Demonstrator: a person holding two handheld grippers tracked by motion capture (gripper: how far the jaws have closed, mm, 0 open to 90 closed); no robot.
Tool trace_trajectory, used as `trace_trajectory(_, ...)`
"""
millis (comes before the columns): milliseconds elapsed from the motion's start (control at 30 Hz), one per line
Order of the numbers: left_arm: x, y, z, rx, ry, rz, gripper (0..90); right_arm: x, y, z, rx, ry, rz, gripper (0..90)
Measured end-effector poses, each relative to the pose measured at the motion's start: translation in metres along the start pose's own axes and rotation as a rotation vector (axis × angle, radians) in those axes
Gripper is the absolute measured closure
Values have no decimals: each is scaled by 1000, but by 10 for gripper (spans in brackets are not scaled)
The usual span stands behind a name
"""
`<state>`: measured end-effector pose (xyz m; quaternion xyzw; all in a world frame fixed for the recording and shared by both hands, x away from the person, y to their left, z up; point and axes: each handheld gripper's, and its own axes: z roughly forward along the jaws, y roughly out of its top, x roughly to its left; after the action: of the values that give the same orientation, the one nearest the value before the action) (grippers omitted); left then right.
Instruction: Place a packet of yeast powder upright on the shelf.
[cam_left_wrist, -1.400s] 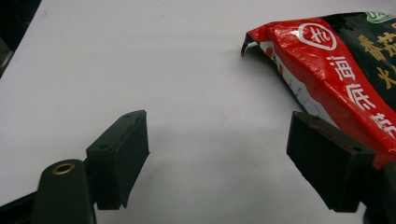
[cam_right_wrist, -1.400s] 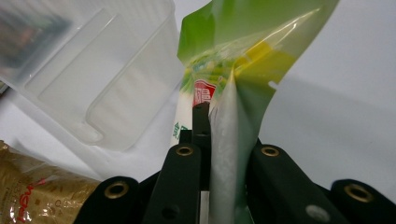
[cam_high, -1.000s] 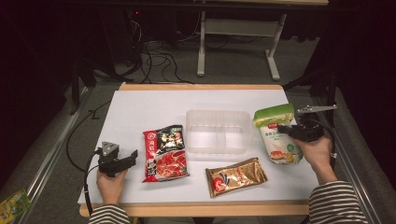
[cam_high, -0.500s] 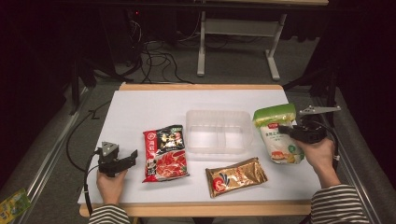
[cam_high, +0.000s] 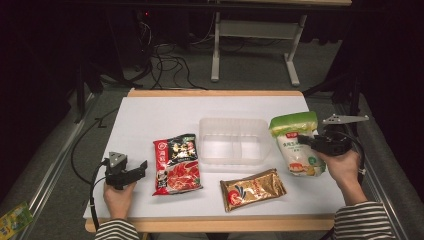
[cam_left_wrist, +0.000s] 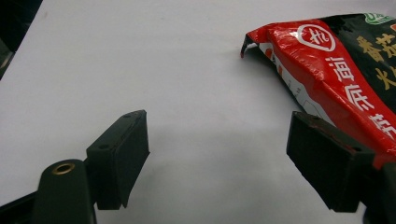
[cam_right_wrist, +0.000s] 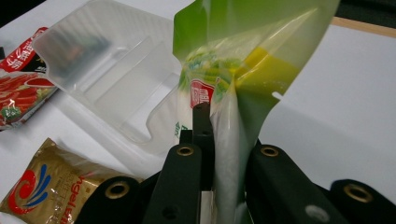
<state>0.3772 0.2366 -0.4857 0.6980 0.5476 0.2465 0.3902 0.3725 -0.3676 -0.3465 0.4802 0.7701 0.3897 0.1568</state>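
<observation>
My right gripper (cam_high: 306, 141) is shut on the green and white pouch (cam_high: 295, 145) at the table's right side; the pouch's green top stands up between the jaws (cam_right_wrist: 219, 135). A clear plastic tray (cam_high: 232, 140) sits in the middle, just left of the pouch. A red and black packet (cam_high: 175, 162) lies left of the tray, and a gold packet (cam_high: 252, 187) lies in front of it. My left gripper (cam_high: 142, 167) rests on the table, open, just left of the red packet (cam_left_wrist: 345, 79), whose edge is close to one jaw.
The white table top (cam_high: 160, 115) has bare room at its back and left. Its wooden front edge (cam_high: 215, 225) runs between the person's striped sleeves. Table legs and cables (cam_high: 165, 55) lie on the floor behind. A small green packet (cam_high: 12, 220) lies on the floor at left.
The right gripper has raised the green and white pouch a little and tilted it up off the table. The left gripper has stayed put.
</observation>
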Motion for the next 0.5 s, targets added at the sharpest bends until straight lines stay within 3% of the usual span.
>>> trace_trajectory(500,0,0,0,-2,-2,-1,216,13,8,-5,-25,30,-29,864)
